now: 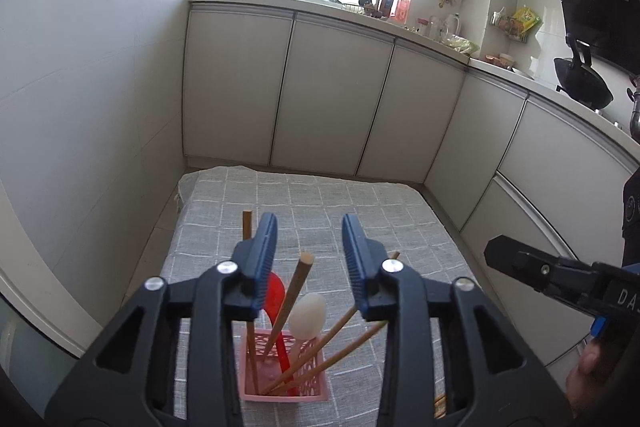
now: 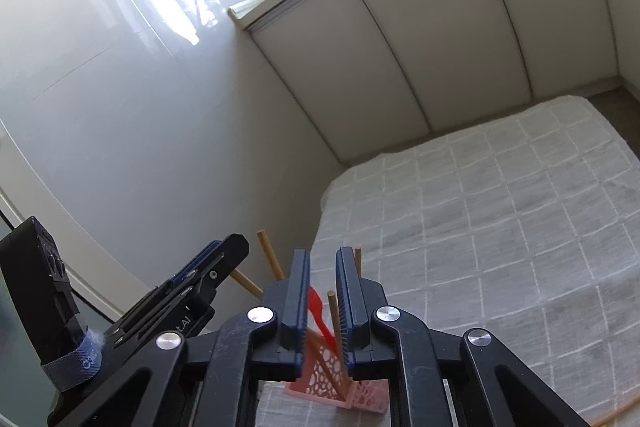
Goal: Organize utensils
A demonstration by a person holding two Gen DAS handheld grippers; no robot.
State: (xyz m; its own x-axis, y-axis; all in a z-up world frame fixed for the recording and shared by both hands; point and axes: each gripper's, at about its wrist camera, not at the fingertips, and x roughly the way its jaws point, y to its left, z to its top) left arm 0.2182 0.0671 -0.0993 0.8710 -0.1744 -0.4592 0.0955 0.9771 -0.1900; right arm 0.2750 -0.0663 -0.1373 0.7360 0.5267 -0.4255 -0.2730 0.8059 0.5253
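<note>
We have both hand-held grippers released, the left (image 1: 310,259) and the right (image 2: 323,291), over the pink holder (image 1: 280,371) near us on the tabletop (image 1: 360,211), chopsticks (image 1: 296,291) and spoons inside (apparently the drop-off step), so next we fetch any stray utensil.

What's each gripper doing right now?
Left gripper: open, holding nothing.
Right gripper: open, holding nothing.
</note>
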